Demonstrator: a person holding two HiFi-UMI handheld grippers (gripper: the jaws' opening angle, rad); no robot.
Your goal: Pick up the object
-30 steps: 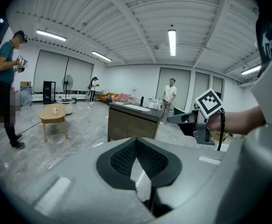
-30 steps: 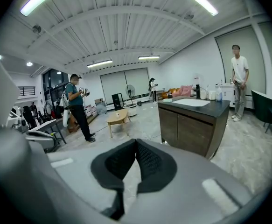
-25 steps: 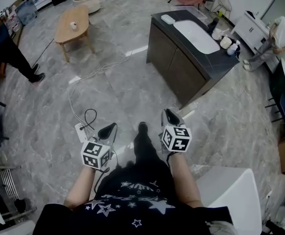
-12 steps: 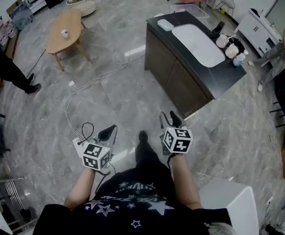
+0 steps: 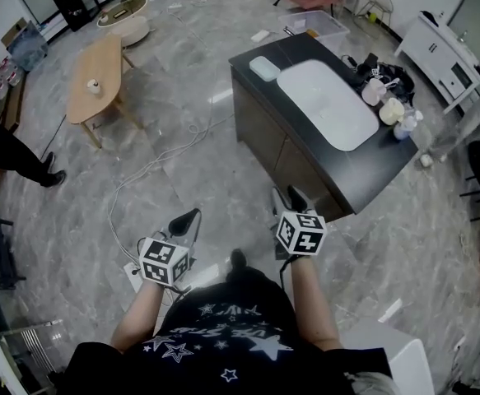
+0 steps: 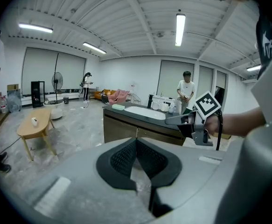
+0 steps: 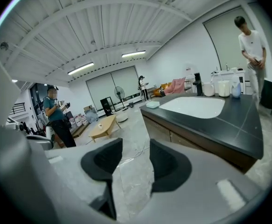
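I'm in the approach step, nothing grasped yet. My left gripper hangs low over the grey marbled floor with its fingers pressed together and nothing between them. My right gripper has its fingers spread wide, only floor showing through the gap. Ahead and to the right stands the dark rectangular table with a white oblong slab set in its top.

I can't tell which item is the object. My best guess is the cluster of pale cups and jars at the table's far end, or the small pale flat block at its near corner, both well apart from either gripper. Next I need to close on the table, lift the right gripper to top height and aim it at one item.
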